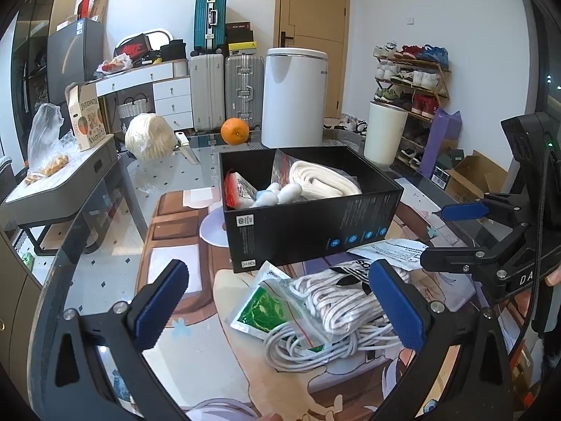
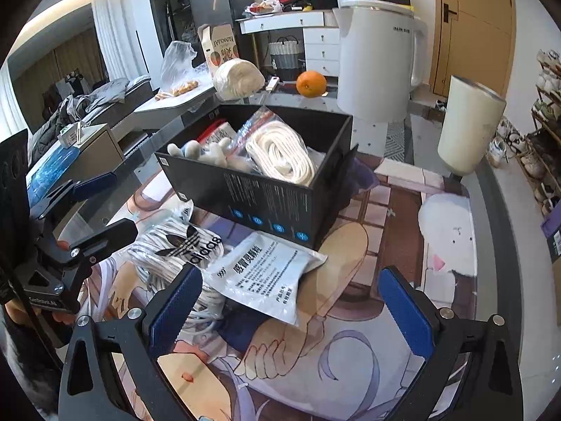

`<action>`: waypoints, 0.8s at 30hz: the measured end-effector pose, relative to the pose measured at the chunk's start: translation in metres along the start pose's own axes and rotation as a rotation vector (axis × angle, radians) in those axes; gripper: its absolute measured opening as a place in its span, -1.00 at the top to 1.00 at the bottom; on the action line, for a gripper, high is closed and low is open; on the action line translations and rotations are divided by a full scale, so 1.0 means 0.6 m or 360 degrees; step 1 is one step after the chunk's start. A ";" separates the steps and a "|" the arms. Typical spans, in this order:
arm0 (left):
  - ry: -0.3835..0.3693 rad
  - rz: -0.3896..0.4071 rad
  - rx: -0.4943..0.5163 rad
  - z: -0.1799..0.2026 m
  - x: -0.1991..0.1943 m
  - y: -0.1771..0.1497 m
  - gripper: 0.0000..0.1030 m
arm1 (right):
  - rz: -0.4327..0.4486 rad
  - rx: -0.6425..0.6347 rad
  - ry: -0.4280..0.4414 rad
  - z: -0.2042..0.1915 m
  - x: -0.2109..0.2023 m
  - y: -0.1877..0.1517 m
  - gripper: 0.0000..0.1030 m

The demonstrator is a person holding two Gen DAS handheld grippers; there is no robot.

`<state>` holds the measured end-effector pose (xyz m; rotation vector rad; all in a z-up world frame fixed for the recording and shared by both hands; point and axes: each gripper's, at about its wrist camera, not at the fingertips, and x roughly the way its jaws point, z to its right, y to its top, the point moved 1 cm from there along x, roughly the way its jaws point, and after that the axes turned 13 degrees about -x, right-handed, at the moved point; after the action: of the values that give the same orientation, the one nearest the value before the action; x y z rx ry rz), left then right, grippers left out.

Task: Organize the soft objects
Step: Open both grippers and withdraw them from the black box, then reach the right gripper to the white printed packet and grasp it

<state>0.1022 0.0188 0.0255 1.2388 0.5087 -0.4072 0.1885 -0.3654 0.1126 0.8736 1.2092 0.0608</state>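
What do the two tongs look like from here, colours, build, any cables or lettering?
Both the left tongs and right tongs are black angular frames joined by silver screws, each finger faced with a blue ribbed pad. Seen from the left wrist, the right unit's body carries a black cable, a green light and white lettering starting "DA".
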 end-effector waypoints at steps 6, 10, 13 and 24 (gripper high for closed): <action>0.0010 -0.0011 0.0021 0.003 0.008 -0.003 -1.00 | -0.0012 0.0059 0.0038 0.005 0.015 -0.003 -0.98; 0.0018 -0.0015 0.0027 0.001 0.009 -0.001 -1.00 | -0.0005 0.0075 0.0018 -0.003 0.029 0.003 -0.98; 0.0039 -0.0006 0.0042 0.001 0.012 -0.001 -1.00 | -0.0031 0.0078 0.0022 -0.008 0.046 0.007 -0.98; 0.0035 -0.0017 0.0026 -0.006 0.014 -0.001 -1.00 | -0.0115 0.0119 0.0009 0.015 0.052 -0.009 -0.98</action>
<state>0.1083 0.0218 0.0191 1.2579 0.5318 -0.4076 0.2063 -0.3594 0.0855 0.8945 1.2541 -0.0409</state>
